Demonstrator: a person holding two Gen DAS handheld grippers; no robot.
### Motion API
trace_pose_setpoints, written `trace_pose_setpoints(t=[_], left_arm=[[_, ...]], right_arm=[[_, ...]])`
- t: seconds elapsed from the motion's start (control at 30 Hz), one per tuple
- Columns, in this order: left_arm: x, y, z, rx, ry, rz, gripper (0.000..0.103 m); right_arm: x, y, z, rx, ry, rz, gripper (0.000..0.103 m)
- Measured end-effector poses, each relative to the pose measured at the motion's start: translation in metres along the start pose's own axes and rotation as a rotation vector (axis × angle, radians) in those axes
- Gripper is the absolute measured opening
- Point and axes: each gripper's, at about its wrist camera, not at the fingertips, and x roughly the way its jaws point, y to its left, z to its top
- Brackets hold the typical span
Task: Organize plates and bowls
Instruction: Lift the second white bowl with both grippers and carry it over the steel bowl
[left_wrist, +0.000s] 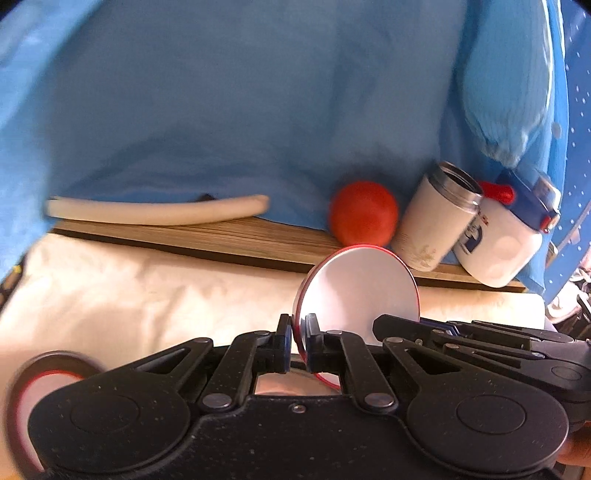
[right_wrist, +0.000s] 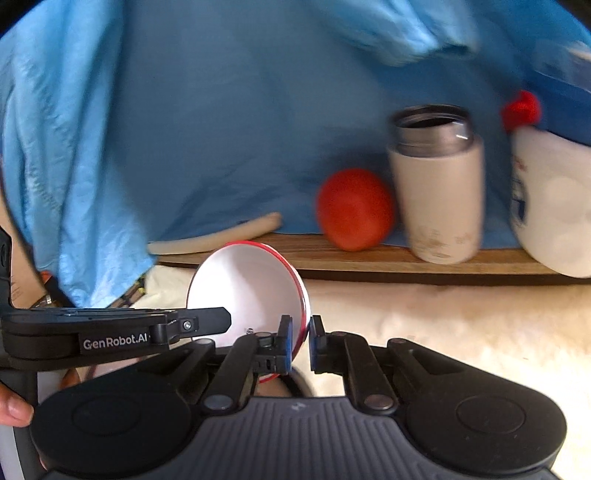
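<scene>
Pinching the thin rim, left gripper (left_wrist: 297, 345) and right gripper (right_wrist: 301, 345) each close on the same small red-rimmed bowl (left_wrist: 356, 291), held tilted on edge above the cream-covered desk (left_wrist: 147, 288). It looks light, stiff and slick, so rim grips could slip. Farther back along the desk's far edge sit an orange ball (left_wrist: 364, 214) and a white flask (left_wrist: 434, 221).

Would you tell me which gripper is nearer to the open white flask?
Right. The right gripper clamps the bowl on the side toward the flask; the left gripper clamps the same bowl's far side.
</scene>
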Motion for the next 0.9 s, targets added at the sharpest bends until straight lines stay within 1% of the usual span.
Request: trace_pose_setpoints(t=[0.27, 0.47, 0.73, 0.9], left_arm=[[-0.042, 0.049, -0.010, -0.036, -0.035, 0.105, 0.006], [-0.065, 0.081, -0.019, -0.076, -0.047, 0.163, 0.006], [-0.079, 0.113, -0.035, -0.131, -0.027, 0.210, 0.006], [-0.080, 0.126, -0.046, -0.147, -0.006, 0.229, 0.006]], right_arm=[[0.021, 0.057, 0.002, -0.078, 0.034, 0.117, 0.009], [0.032, 0.089, -0.003, -0.141, 0.073, 0.179, 0.010], [0.049, 0.118, -0.014, -0.210, 0.139, 0.228, 0.010], [0.059, 0.130, -0.022, -0.248, 0.178, 0.238, 0.010]])
